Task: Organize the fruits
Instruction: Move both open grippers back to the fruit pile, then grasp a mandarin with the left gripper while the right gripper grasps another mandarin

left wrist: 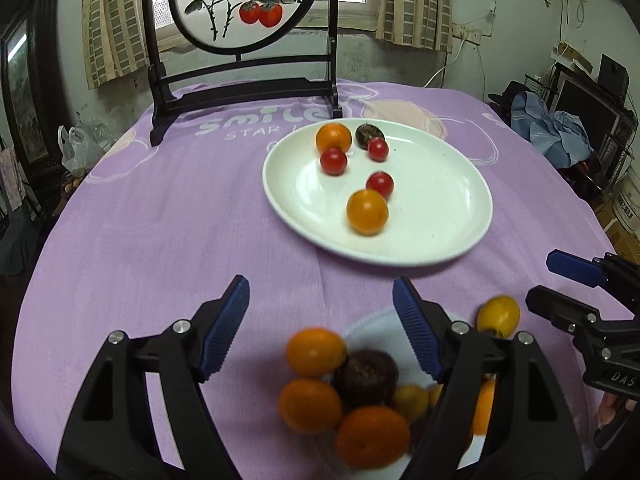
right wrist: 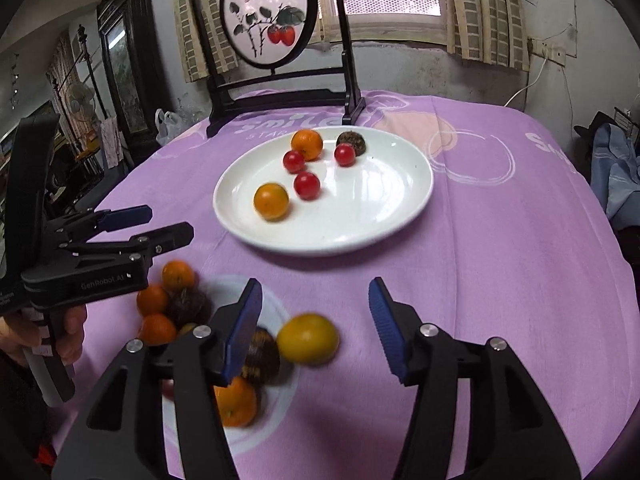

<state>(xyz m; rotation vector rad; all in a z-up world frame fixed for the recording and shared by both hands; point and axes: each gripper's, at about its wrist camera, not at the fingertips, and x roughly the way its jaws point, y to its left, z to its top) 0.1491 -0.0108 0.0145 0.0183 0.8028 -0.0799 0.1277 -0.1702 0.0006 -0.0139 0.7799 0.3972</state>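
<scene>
A large white plate (left wrist: 432, 208) (right wrist: 360, 208) lies mid-table on the purple cloth, holding two oranges (left wrist: 367, 212), three cherry tomatoes (left wrist: 333, 161) and a dark brown fruit (left wrist: 369, 134). Closer in, a smaller white plate (left wrist: 372, 320) (right wrist: 276, 400) carries a pile of oranges (left wrist: 316, 352) and dark fruits (left wrist: 366, 376). A yellow fruit (left wrist: 498, 316) (right wrist: 308, 338) lies by its right rim. My left gripper (left wrist: 320, 286) (right wrist: 170, 222) is open above the pile, nothing between its pads. My right gripper (right wrist: 315, 286) (left wrist: 544, 278) is open; the yellow fruit lies below its gap, untouched.
A dark wooden table screen (left wrist: 236, 4) (right wrist: 266, 20) with painted persimmons stands at the table's far edge. A hand (right wrist: 68, 328) holds the left gripper's handle. A plastic bag (left wrist: 78, 148) and cluttered shelves (left wrist: 580, 120) lie beyond the round table's edges.
</scene>
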